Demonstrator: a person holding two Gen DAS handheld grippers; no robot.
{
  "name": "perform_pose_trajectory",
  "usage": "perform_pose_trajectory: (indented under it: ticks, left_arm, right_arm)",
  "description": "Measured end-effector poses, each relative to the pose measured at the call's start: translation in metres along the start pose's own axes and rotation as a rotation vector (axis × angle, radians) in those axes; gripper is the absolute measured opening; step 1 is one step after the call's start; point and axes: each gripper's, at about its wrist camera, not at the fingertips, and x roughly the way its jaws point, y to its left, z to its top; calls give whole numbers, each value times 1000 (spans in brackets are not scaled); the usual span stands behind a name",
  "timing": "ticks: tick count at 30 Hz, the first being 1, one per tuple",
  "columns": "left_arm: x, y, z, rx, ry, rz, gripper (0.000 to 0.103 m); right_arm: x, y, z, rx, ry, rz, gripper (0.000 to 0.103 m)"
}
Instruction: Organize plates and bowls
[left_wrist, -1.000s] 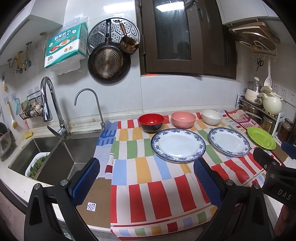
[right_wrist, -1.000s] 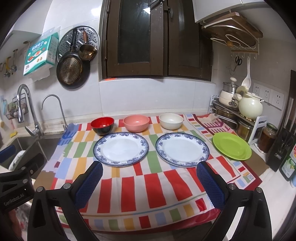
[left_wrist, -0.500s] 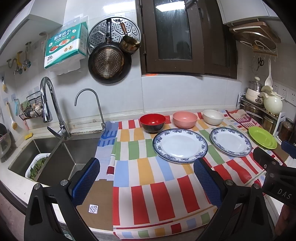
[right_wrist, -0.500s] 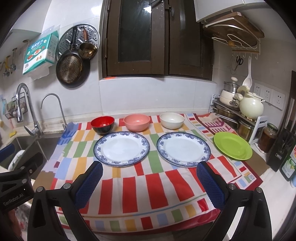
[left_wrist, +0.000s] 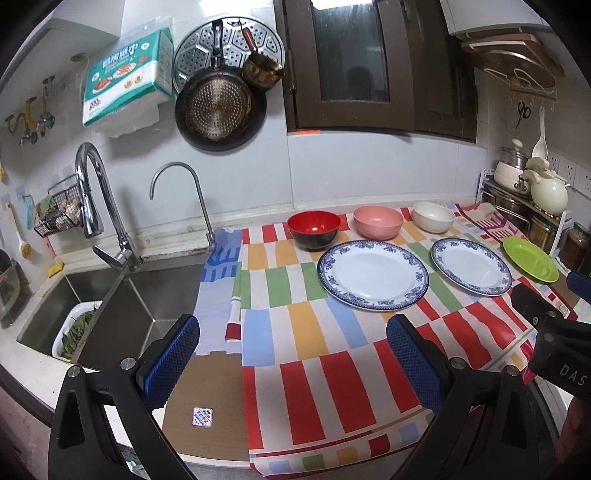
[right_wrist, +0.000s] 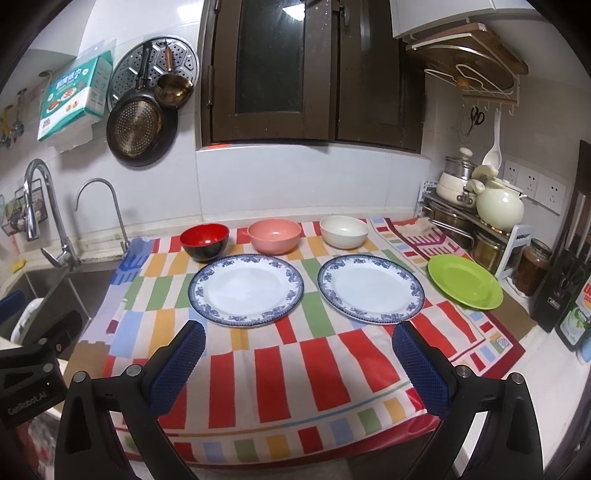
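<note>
You've only edged both grippers, left (left_wrist: 291, 354) and right (right_wrist: 297, 354), closer; jaws wide open, empty; plates (right_wrist: 245, 290) and bowls (right_wrist: 273, 236) untouched.

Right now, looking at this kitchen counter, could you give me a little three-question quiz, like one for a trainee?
1. True or false: one bowl is already stacked inside another.
2. Which dish lies farthest toward the right end of the striped cloth? A) red bowl B) green plate C) pink bowl
3. Fill in: the two blue-rimmed plates, left and right, lie ____ each other, not stacked.

Key
1. False: the red, pink and white bowl stand apart in a row.
2. B
3. beside. Both the left gripper and the right gripper are open and hold nothing.
</note>
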Motion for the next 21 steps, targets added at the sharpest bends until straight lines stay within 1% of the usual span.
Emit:
perform_pose_trajectory:
  ticks: [4,8,11,21]
  left_arm:
    - [9,2,6,11,5,15,103]
    - [23,0,14,19,27,20,103]
    - [37,-4,21,21,29,39,103]
    - [90,-28,57,-23,51,101,103]
  right_arm:
    - [11,4,8,-17,24,-2,102]
    - [28,5,19,-36,48,-7,102]
    - [42,5,28,-52,53,-3,102]
    - [115,-6,65,-100,94,78,102]
